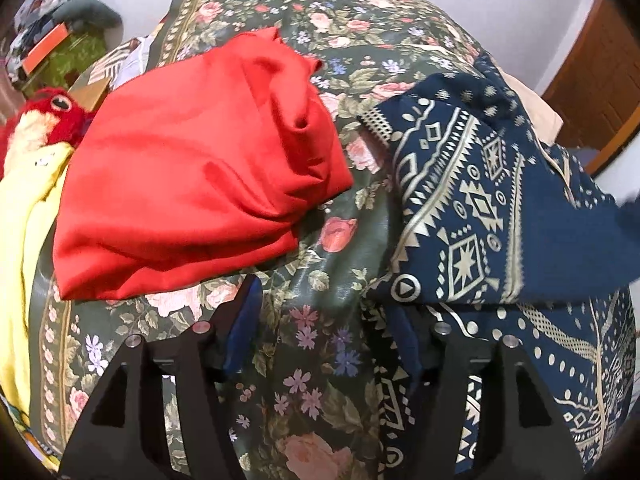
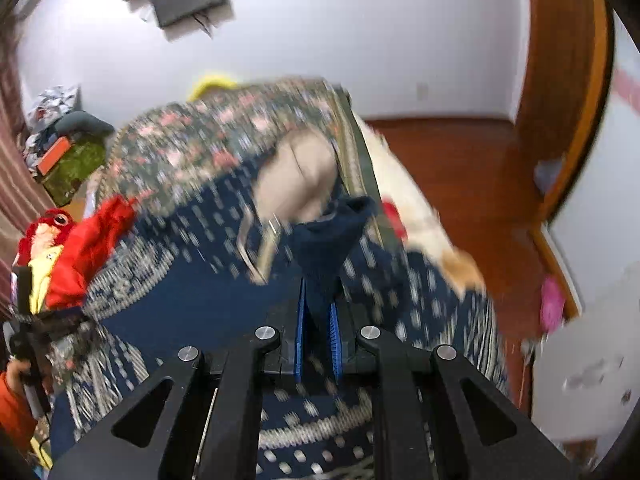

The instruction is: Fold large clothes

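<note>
**Navy garment lifted by one edge, fold under way**

On the bed point(image 1: 304, 248), spread with a floral cover, a folded red garment point(image 1: 192, 184) lies at the left, a yellow cloth point(image 1: 24, 216) and a red plush toy point(image 1: 44, 120) further left. The left gripper point(image 1: 320, 344) hangs released over the bare cover, holding nothing. To the right sprawls the navy patterned garment point(image 1: 492, 208), dark blue with cream geometric print, one flap raised. The right gripper point(image 2: 318, 340) is clenched on a bunched edge of it, the view blurred. Judged: a fold is in progress; next the left gripper should pinch the matching edge so both carry it across evenly.
</note>
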A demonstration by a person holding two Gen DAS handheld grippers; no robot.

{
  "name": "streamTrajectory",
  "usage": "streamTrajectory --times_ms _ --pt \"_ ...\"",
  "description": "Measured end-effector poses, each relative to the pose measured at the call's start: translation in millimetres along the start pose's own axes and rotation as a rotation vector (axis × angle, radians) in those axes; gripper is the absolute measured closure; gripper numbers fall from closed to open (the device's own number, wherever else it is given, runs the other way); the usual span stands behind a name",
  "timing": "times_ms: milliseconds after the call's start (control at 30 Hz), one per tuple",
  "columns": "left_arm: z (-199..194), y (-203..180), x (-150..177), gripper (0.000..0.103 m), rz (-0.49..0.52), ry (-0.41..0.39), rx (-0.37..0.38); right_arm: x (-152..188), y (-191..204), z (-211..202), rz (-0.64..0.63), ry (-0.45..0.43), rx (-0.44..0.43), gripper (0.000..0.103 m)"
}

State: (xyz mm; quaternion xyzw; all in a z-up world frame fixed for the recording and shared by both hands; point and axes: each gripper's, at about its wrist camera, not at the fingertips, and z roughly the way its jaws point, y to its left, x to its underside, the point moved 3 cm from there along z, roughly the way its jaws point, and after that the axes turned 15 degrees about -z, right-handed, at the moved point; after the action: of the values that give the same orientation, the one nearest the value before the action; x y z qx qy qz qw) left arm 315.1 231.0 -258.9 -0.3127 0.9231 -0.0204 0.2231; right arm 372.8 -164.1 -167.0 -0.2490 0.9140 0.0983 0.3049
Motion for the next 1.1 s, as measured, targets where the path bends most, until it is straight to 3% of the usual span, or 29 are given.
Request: streamTrajectory --times_ms 267,600,733,900,1100 --pt "0.0 11.8 -1.1 0.031 -0.056 -0.020 0.001 57.4 -31.6 25.2 0.131 0.137 -0.073 0.093" --pt "-5.3 6.0 5.1 0.029 0.039 -0.030 -0.053 79.2 -26.1 21.5 0.014 0.249 0.002 0.088" --pt "-20.5 -0.5 9.4 0.030 0.150 -0.058 -0.097 75.0 -33.5 0.1 -0.006 0.220 0.025 0.086" --pt "-48.5 -15.5 14.0 0.030 0.235 -0.088 -0.074 60.3 -53.0 -29.7 0.050 0.109 0.026 0.054" --pt "-76.3 -54.1 13.1 0.029 0.268 -0.129 0.033 44.9 -83.4 -60.5 0.159 0.008 0.029 0.041"
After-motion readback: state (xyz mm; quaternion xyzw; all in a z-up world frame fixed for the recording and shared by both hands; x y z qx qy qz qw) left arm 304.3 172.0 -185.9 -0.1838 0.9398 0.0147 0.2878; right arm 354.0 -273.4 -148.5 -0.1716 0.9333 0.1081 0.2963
